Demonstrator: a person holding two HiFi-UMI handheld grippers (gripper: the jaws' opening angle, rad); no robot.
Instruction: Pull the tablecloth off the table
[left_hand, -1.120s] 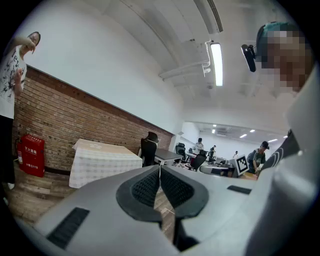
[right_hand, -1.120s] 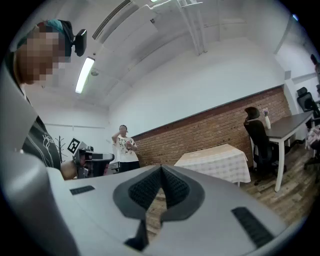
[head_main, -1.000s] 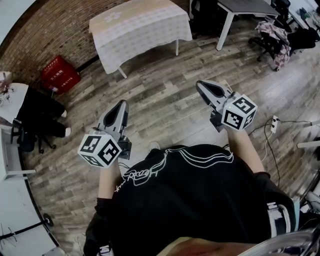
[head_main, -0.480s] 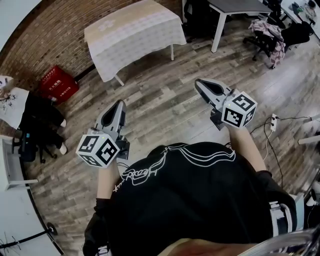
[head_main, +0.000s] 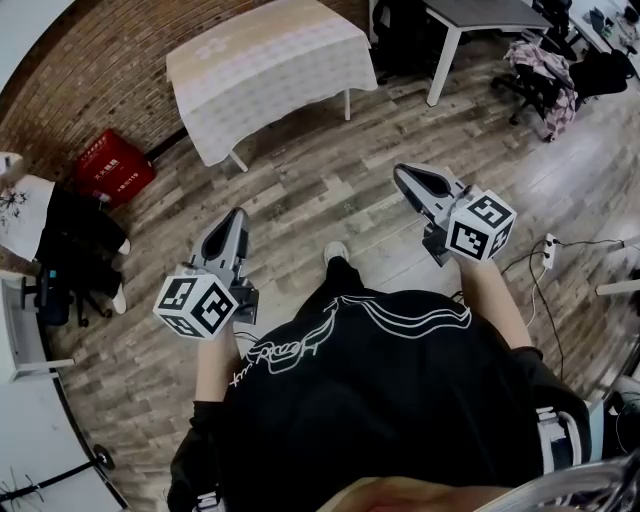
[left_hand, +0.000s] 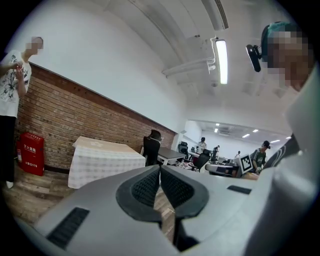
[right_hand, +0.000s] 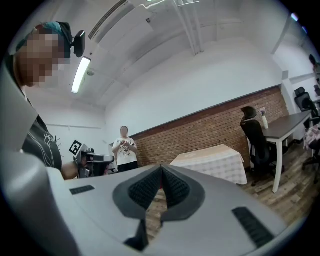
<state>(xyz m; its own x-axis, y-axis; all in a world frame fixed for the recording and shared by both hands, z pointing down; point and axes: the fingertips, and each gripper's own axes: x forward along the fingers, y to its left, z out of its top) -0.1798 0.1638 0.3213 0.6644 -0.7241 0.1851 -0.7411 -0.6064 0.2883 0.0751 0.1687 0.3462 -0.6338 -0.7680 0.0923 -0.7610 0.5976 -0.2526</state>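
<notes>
A table draped in a pale checked tablecloth (head_main: 265, 65) stands by the brick wall at the top of the head view, well ahead of both grippers. The same tablecloth (left_hand: 102, 162) shows left of centre in the left gripper view, and as a tablecloth (right_hand: 212, 161) right of centre in the right gripper view. My left gripper (head_main: 237, 215) is held over the wood floor, shut and empty. My right gripper (head_main: 403, 172) is also shut with nothing in it. In both gripper views the jaws meet, left gripper (left_hand: 160, 167) and right gripper (right_hand: 161, 167).
A red box (head_main: 112, 167) sits against the brick wall at left. A person in dark trousers (head_main: 80, 235) stands at far left. A grey desk (head_main: 480, 20) and office chairs (head_main: 545, 75) with clothes lie at top right. A power strip (head_main: 548, 245) and cables are on the floor at right.
The view has shifted slightly and the table sits a little nearer the top left. A shoe now shows between the grippers, as I step forward. Both grippers stay shut.
</notes>
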